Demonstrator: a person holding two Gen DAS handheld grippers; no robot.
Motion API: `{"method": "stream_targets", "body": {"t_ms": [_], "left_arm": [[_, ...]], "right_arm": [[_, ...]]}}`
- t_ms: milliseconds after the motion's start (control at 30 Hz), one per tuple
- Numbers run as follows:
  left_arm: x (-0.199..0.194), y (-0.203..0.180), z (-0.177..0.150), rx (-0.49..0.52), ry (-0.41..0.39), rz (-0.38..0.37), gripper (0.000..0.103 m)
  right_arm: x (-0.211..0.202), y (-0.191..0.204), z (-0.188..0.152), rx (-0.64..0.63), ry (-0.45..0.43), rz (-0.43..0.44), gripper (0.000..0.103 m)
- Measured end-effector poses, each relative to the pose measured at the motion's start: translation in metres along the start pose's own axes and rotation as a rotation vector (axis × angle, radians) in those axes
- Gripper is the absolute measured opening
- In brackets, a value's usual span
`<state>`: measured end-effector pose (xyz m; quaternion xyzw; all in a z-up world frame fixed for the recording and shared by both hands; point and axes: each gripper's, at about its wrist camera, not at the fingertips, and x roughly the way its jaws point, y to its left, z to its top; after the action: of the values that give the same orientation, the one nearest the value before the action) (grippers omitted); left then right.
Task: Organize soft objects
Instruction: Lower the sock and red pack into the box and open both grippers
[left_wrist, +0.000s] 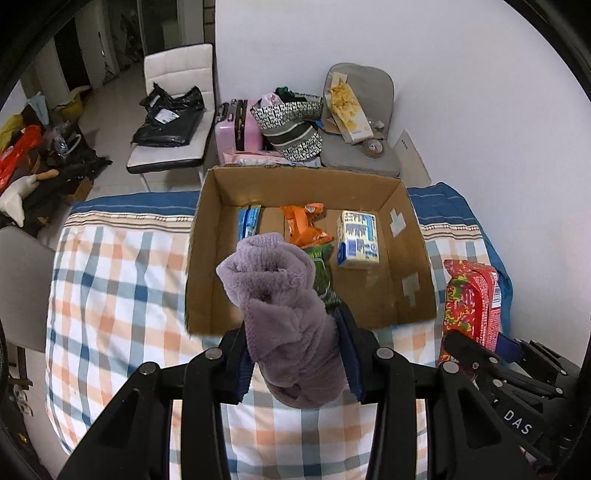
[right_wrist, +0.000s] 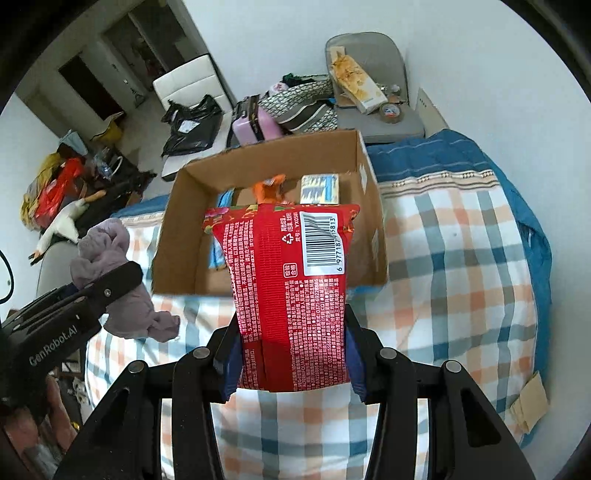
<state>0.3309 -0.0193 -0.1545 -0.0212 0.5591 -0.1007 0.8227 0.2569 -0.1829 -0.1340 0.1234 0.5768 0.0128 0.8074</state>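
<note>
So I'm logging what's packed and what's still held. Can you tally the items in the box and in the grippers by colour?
Purple: 1, the towel in the left gripper
Red: 1, the packet in the right gripper
Orange: 1, packet in the cardboard box
Green: 1, packet in the box
Blue: 1, packet in the box
White and blue: 1, pack in the box
Total: 6

light: bright, even, soft shadows | glare: shiny spot on red packet (right_wrist: 295, 280) | edges: bent round, black corners | blur: box rim (right_wrist: 269, 151) maybe a bit fuzzy
</note>
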Motion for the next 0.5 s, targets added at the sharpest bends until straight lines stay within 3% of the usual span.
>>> {"method": "stream_targets", "body": {"t_ms": [267, 500], "left_arm": [[0.076, 0.016, 0.052, 0.000, 0.167, 0.010, 0.037], [0.149, 0.025, 0.061, -0.011, 0.344, 0.009, 0.037]], "right_arm": [[0.062, -0.012, 0.051, 0.064, 0.063, -0.056, 0.049], [0.129, -0.019, 0.069, 0.102, 0.156, -0.090, 0.049]]}}
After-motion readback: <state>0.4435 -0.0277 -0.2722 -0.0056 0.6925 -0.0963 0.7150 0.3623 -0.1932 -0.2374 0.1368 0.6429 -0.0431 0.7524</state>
